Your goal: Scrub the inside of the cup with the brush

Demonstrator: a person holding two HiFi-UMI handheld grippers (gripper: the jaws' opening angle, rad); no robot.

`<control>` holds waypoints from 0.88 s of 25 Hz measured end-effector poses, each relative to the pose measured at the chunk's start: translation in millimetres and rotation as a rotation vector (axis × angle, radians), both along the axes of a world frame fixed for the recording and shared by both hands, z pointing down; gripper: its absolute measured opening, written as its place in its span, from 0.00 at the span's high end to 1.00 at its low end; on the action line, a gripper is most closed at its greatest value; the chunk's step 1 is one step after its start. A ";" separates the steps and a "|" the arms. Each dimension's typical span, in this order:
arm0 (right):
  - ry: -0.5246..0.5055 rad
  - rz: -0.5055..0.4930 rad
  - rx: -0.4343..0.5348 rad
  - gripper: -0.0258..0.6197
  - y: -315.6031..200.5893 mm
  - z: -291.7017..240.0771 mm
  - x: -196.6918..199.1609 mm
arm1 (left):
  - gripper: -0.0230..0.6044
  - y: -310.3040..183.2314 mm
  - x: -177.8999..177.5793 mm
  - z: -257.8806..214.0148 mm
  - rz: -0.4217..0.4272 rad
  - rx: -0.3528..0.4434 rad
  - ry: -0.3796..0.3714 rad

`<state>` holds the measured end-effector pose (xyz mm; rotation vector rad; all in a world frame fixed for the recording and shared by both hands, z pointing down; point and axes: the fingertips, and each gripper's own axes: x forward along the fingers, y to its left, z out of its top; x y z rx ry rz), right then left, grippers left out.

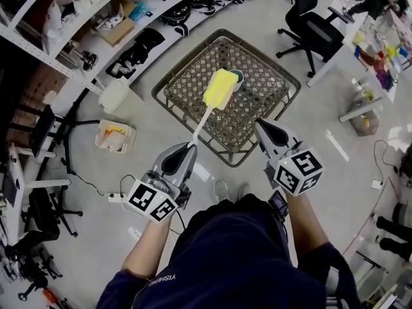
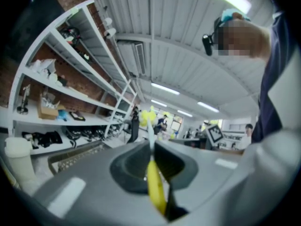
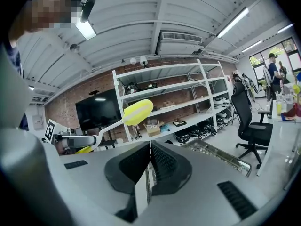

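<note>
A wicker table [image 1: 188, 94] stands between white shelving [image 1: 67, 40] and a black office chair [image 1: 317, 29].

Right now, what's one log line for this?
left gripper: shut on brush | right gripper: shut, empty | cup: on woven table, partly behind brush head | brush: outside cup

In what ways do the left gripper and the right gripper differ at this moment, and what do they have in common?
The left gripper is shut on the handle of the yellow brush; the right gripper is shut on nothing. The handle keeps the left gripper's jaws slightly apart; the right gripper's jaws meet. Both point toward the wicker table with the cup.
</note>
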<state>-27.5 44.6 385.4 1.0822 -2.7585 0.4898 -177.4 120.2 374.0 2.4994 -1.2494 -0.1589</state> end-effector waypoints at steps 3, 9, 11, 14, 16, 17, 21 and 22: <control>0.013 0.008 -0.006 0.95 -19.4 9.2 0.9 | 0.92 -17.2 0.1 7.5 0.005 -0.017 -0.002; 0.027 0.002 -0.019 0.95 -68.6 33.3 3.5 | 0.92 -58.3 6.3 26.7 0.002 -0.060 -0.020; 0.021 -0.007 -0.036 0.95 -87.5 44.5 2.3 | 0.92 -73.4 6.2 34.8 -0.009 -0.083 -0.030; 0.018 -0.028 -0.070 0.95 -120.8 63.4 1.7 | 0.92 -101.1 9.3 46.1 -0.029 -0.119 -0.041; 0.021 -0.045 -0.092 0.95 -143.1 77.4 2.7 | 0.92 -119.9 14.8 54.2 -0.038 -0.141 -0.052; 0.025 -0.054 -0.101 0.95 -152.2 85.5 3.9 | 0.92 -127.9 18.6 59.2 -0.042 -0.150 -0.059; 0.042 -0.086 -0.117 0.94 -181.5 120.7 9.0 | 0.92 -153.9 33.3 82.2 -0.059 -0.179 -0.078; 0.046 -0.095 -0.124 0.91 -188.6 130.2 8.8 | 0.92 -160.0 35.4 88.1 -0.064 -0.186 -0.082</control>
